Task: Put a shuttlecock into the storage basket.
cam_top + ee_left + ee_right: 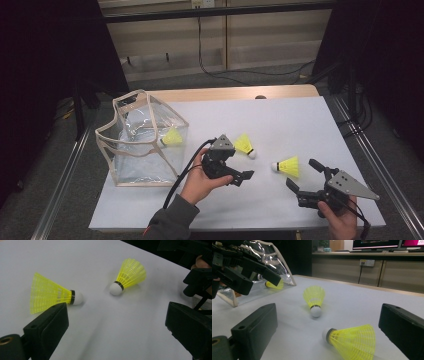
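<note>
The nearer shuttlecock (289, 166) looks feather-light, so even a nudge from a jaw could skate it across the smooth sheet. Its yellow mesh skirt is springy plastic that would likely buckle or spring out under a hard pinch. The safer hold is probably the rounded white cork with its dark band, or the narrow neck just behind it, where the body is stiff.

It lies on its side on the white-covered desk (280, 120), cork toward nine o'clock and skirt flaring toward three o'clock in the high view. The skirt is bright yellow, latticed, and widens into an open cone.

A second shuttlecock (245, 145) of the same make lies near it at about ten o'clock, cork toward four o'clock, the two well apart and not touching.

The right gripper (304, 176) sits just beside the first one at roughly five o'clock, jaws spread wide and empty. In its own view the shuttlecock (350, 340) lies between and ahead of the two jaws.

The left gripper (240, 167), held in a hand (199, 182), hovers at about seven o'clock from the second shuttlecock (53, 293), its jaws also wide and holding nothing.

Farther out at nine o'clock stands a clear bag (142, 142) with beige trim, mouth open upward. A third shuttlecock (172, 136) rests inside it against the near wall.
</note>
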Demonstrator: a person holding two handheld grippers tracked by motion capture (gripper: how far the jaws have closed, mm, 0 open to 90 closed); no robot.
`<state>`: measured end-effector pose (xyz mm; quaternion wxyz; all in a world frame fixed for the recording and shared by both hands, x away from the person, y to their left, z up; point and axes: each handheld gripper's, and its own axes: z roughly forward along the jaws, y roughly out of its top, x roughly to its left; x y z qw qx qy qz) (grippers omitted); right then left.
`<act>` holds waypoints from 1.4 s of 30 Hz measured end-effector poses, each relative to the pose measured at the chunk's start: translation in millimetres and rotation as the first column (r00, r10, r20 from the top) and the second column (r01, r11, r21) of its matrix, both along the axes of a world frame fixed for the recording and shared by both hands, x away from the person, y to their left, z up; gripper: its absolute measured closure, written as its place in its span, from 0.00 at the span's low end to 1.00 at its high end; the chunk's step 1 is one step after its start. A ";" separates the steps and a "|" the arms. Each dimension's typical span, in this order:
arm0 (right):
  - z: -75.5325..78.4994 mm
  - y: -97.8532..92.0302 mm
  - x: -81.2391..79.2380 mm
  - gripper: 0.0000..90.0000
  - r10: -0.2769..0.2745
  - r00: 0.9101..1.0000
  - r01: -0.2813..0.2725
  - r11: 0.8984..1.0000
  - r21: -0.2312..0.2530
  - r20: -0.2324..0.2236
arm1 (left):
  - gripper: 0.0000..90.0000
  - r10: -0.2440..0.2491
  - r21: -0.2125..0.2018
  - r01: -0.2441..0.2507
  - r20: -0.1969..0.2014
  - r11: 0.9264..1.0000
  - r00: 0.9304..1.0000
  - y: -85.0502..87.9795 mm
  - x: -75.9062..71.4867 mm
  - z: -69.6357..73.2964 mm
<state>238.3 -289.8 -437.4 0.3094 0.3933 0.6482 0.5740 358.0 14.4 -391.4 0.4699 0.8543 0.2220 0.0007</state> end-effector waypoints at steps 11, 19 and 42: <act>1.5 0.7 -2.1 0.02 0.004 1.000 -0.004 1.000 -0.003 0.007 | 0.04 -0.005 -0.006 0.005 0.024 1.000 1.000 -6.3 0.0 -14.2; 1.2 0.6 -2.4 0.02 0.004 1.000 -0.004 1.000 -0.004 0.003 | 0.04 -0.025 -0.007 0.025 0.021 1.000 0.999 -13.2 0.8 -22.2; 2.1 0.6 -3.4 0.02 -0.001 1.000 0.001 1.000 -0.011 0.003 | 0.06 -0.037 -0.008 0.037 0.016 0.999 0.999 -19.9 0.7 -31.0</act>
